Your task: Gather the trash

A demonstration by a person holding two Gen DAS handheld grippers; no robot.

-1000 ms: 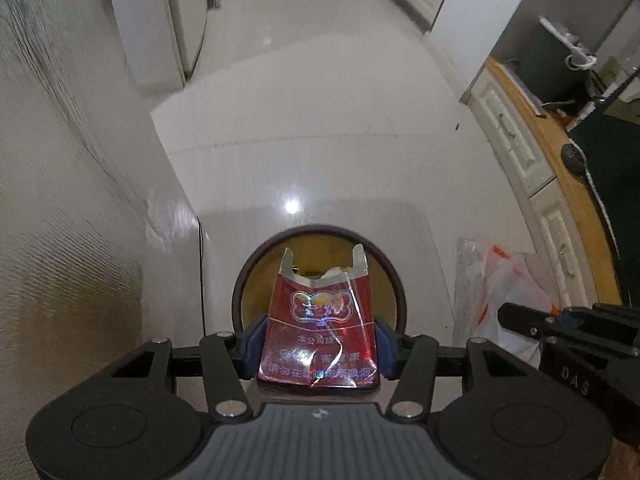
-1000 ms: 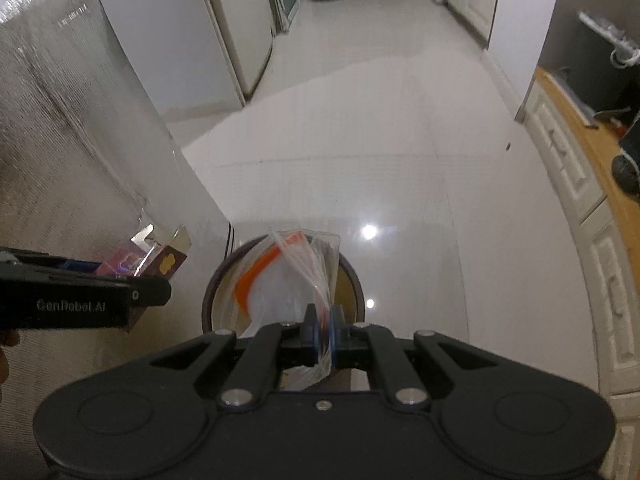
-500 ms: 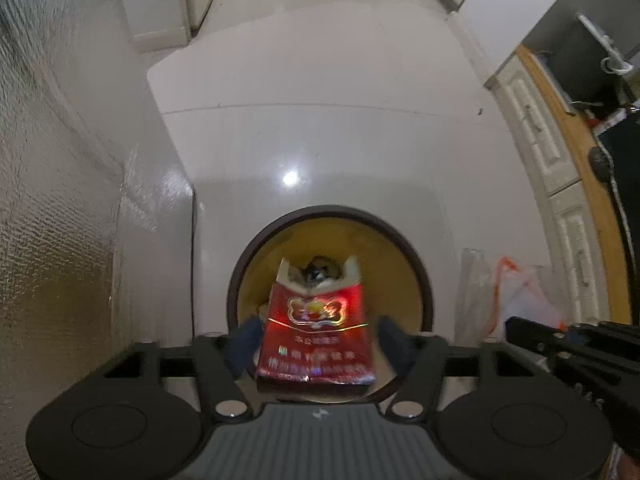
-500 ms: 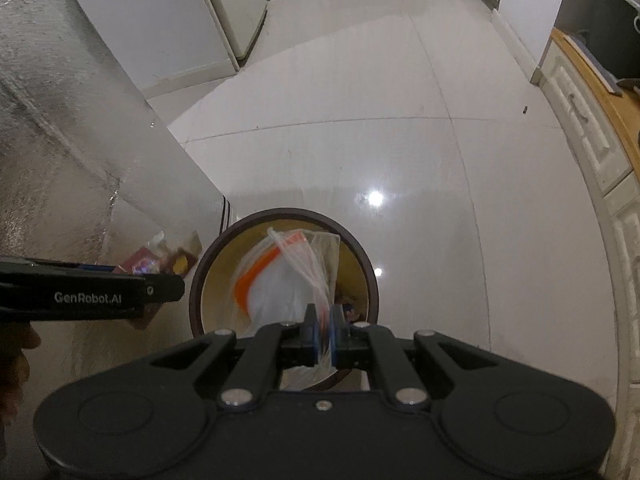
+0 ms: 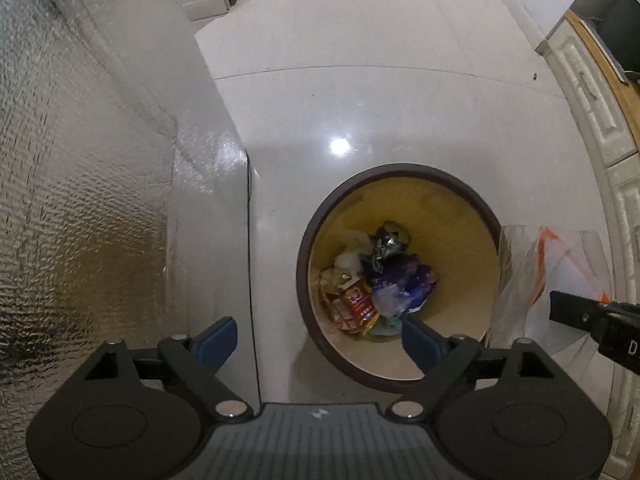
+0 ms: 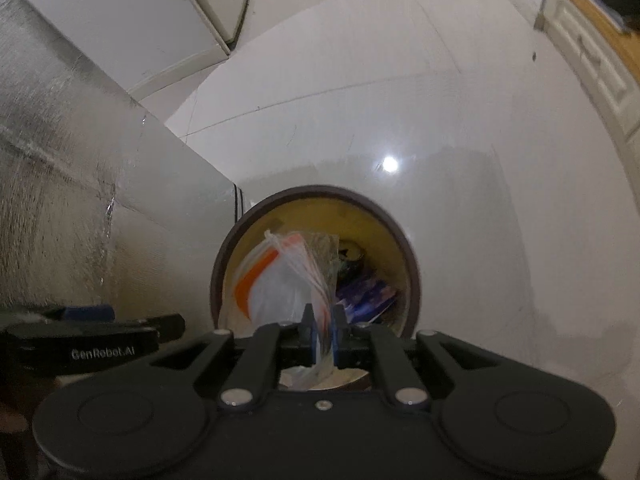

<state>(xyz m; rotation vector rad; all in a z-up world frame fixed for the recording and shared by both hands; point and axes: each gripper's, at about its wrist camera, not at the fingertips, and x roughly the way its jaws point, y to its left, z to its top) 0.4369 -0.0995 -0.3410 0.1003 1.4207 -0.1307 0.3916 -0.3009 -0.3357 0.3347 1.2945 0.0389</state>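
Right gripper (image 6: pixel 322 330) pinches a clear plastic bag (image 6: pixel 280 280) directly over the trash bin's (image 5: pixel 460 216) mouth; left gripper (image 5: pixel 320 336) hangs empty, its jaws opening with nothing between them.

The bag, clear with an orange band, is clamped near its gathered end between the right gripper's nearly closed blue pads and fans out ahead of them, so its long axis runs away from the tool, down into the bin. In the right wrist view the round brown rim and yellow wall frame the bag, which lies toward the bin's left side; wrappers (image 5: pixel 380 284), a red pack among them, lie at the bottom. The right hand is the one placed for the drop; judging by this, a plain release should let the bag fall inside. The left gripper's wide blue pads straddle the bin's near left rim.
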